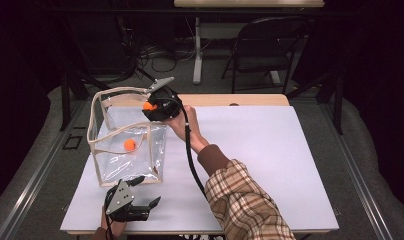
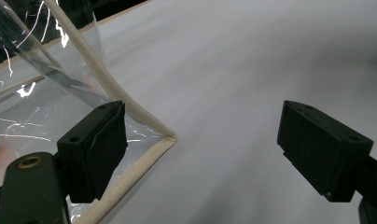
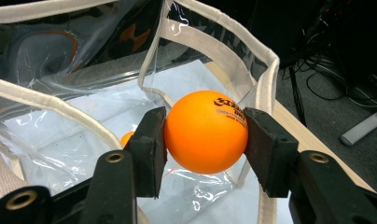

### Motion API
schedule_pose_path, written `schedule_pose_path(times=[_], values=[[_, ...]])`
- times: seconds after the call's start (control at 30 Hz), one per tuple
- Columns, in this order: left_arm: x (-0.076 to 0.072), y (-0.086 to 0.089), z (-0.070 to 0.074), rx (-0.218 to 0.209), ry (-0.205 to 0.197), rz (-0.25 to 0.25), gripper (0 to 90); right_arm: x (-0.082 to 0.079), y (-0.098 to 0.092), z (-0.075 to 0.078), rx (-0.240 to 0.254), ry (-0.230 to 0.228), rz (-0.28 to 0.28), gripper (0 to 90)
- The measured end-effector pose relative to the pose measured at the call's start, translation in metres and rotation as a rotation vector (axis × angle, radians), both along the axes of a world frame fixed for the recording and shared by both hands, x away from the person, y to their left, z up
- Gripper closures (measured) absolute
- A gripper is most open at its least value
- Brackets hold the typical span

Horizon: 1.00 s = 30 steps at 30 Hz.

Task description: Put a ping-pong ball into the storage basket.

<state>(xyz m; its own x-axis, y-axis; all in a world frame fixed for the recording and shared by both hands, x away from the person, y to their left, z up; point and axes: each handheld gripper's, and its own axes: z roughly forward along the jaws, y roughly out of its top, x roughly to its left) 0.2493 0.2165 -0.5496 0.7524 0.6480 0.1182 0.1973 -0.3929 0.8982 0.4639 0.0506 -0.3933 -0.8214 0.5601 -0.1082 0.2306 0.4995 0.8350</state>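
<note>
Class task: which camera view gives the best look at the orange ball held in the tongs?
The right gripper view: the held ball is close, its print visible, pads pressing both sides. The high view shows it small above the clear bag.

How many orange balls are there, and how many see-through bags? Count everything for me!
Round orange table-tennis balls: 2, one clamped in the right tool above the bag's open top, one lying on the bag's floor
Clear plastic bags with cream fabric edging: 1
Hand-held black tools: 2, the left tool open by the bag's near corner
Total: 5
</note>
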Motion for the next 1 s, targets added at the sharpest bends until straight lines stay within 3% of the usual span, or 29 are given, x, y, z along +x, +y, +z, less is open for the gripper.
schedule_pose_path(times=[0.73,1.0], values=[[0.0,0.0002,-0.0002,-0.004,0.0,0.0,16.1,0.0056,0.0097,-0.0082,-0.034,0.07,0.003,49.8],[0.0002,0.0003,-0.0003,-0.004,0.003,-0.003,16.1,0.006,0.0019,-0.0043,-0.005,0.082,-0.013,31.1]])
